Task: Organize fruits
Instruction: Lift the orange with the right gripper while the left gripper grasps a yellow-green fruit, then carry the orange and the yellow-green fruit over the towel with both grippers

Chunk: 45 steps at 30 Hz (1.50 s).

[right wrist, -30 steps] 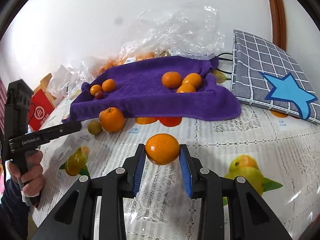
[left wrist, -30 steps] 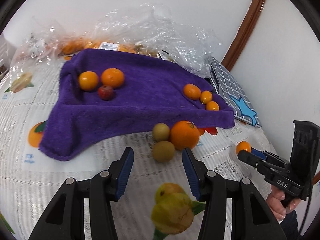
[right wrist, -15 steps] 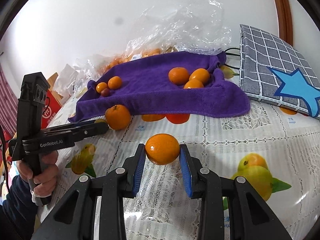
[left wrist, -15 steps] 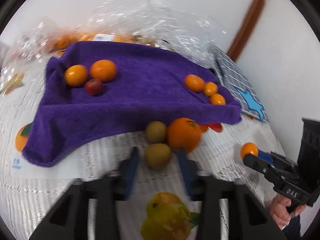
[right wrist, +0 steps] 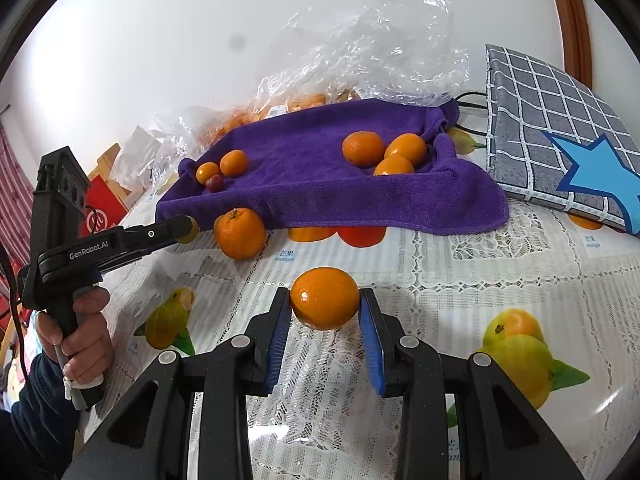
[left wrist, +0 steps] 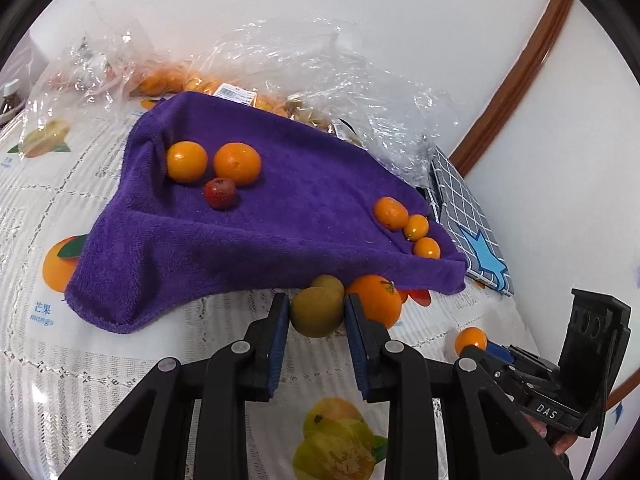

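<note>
My left gripper [left wrist: 316, 312] is shut on a green-brown round fruit [left wrist: 317, 312] at the near edge of the purple towel [left wrist: 288, 216]. A second green-brown fruit [left wrist: 329, 283] and a large orange [left wrist: 376, 298] lie just behind it. On the towel lie two oranges [left wrist: 236, 163] with a small red fruit [left wrist: 219, 193] at the left and three small oranges [left wrist: 416, 227] at the right. My right gripper [right wrist: 325, 305] is shut on a small orange [right wrist: 325, 298] above the tablecloth; it also shows in the left wrist view [left wrist: 474, 344].
Clear plastic bags with more oranges [left wrist: 256, 64] lie behind the towel. A grey checked cushion with a blue star [right wrist: 560, 140] lies at the right. A red box [right wrist: 100, 216] stands at the far left. The lace tablecloth [right wrist: 440, 260] carries printed fruit pictures.
My left gripper has moved forward and closed on the green-brown fruit, which was lying free on the cloth. My right gripper has kept its orange and shifted only slightly.
</note>
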### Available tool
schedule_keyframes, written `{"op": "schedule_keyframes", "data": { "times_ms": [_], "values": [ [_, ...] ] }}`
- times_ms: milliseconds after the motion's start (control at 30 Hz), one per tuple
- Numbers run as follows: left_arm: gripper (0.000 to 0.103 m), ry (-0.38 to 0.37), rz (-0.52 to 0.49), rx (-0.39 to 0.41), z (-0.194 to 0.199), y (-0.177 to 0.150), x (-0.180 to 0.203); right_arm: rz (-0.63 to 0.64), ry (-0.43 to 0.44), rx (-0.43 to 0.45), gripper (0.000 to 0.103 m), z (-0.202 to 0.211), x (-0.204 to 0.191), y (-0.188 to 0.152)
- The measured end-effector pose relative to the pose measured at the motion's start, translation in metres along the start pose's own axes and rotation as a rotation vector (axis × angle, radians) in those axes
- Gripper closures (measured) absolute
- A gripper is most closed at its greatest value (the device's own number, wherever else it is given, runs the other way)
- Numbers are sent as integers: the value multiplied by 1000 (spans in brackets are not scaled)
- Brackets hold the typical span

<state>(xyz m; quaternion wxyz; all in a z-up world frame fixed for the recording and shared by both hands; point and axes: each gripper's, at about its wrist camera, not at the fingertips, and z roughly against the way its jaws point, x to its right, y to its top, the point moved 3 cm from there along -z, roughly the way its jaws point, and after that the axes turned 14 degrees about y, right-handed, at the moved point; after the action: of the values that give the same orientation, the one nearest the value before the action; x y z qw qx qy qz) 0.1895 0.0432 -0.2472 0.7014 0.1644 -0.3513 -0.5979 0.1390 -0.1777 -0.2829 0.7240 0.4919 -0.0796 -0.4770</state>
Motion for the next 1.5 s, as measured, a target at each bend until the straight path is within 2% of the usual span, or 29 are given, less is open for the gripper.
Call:
{"op": "schedule_keyframes", "data": {
  "times_ms": [300, 600, 1067, 1333, 1400, 1500],
  "values": [
    [76, 9, -18, 24, 4, 0, 1, -15, -16, 20, 69, 3, 2, 0],
    [76, -30, -16, 9, 4, -2, 2, -23, -21, 30, 69, 5, 2, 0],
    [76, -7, 54, 63, 21, -4, -12, -12, -16, 34, 69, 8, 0, -1],
    [76, 1, 56, 92, 39, -9, -20, -7, -22, 70, 69, 17, -5, 2],
    [76, 19, 67, 102, 42, -8, -24, -2, -11, 86, 69, 23, -9, 7],
    [76, 4, 102, 109, 45, 0, -29, 20, -3, 111, 69, 30, -18, 17]
  ]
}}
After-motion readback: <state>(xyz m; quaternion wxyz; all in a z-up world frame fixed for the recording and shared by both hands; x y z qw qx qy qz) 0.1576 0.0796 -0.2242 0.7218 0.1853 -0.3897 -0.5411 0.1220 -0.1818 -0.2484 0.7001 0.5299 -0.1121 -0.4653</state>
